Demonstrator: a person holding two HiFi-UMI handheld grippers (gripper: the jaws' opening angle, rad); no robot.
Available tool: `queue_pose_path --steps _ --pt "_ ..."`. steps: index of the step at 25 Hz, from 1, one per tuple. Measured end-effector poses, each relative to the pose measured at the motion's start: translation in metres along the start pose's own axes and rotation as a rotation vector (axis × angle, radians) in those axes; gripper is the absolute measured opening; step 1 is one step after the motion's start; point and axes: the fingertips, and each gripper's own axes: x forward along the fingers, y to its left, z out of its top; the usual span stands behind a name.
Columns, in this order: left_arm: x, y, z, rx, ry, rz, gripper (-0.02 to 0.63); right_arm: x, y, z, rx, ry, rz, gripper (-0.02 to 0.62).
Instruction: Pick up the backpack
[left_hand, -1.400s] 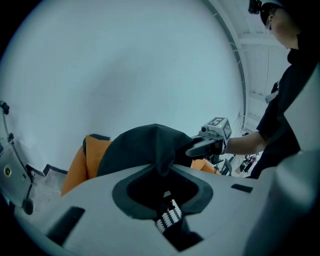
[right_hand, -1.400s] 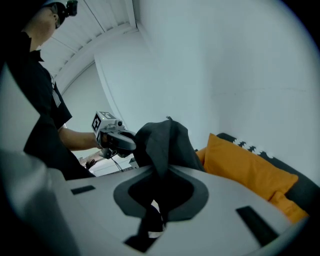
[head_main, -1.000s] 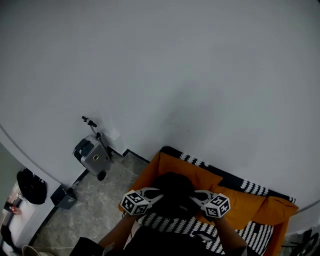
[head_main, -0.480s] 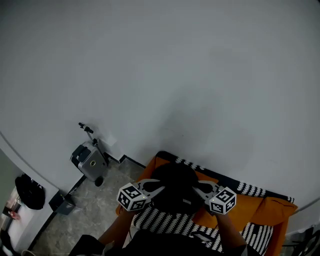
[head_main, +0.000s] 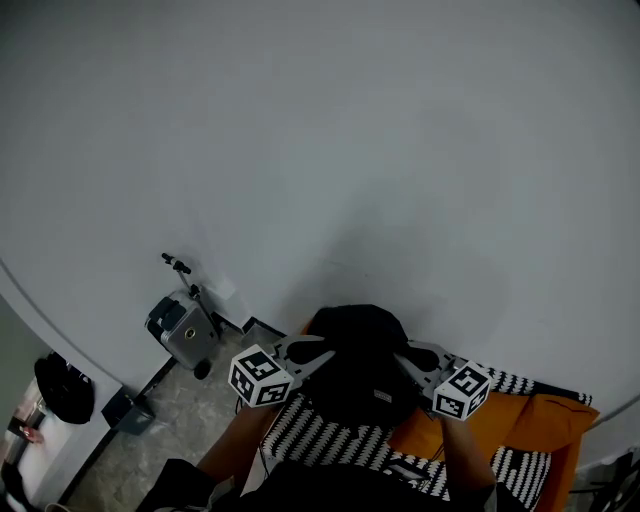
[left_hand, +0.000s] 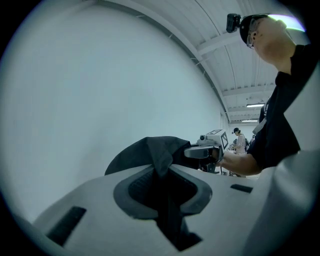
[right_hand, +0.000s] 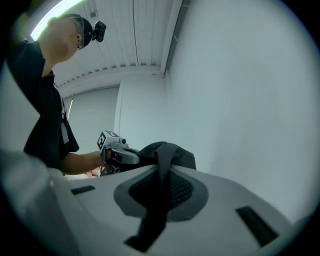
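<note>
Left hand-held gripper: pale grey moulded plastic with dark ribbed pads and a cube of black-and-white square markers at the rear. Its jaws are pinched together on a fold of black cloth. Right hand-held gripper: same build, jaws likewise clamped on a narrow black fold. Backpack: black, soft matte fabric with a rounded dome top, hanging slack between the two grippers and held up over the bedding. A small pale label on its front is too small to read, and whether its base clears the bedding cannot be told. Cover: black-and-white woven pattern. Cushions: orange, plump, smooth cloth. Floor: grey mottled stone. Suitcase: grey hard shell, upright on wheels, handle raised, beside the wall. Wall: plain white, smooth.
</note>
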Motion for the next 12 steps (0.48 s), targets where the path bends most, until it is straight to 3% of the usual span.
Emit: queue_pose_path --steps 12 --pt "-0.004 -0.010 0.071 0.113 -0.079 -0.026 0.064 -0.013 0.002 0.069 -0.096 -0.118 -0.016 0.037"
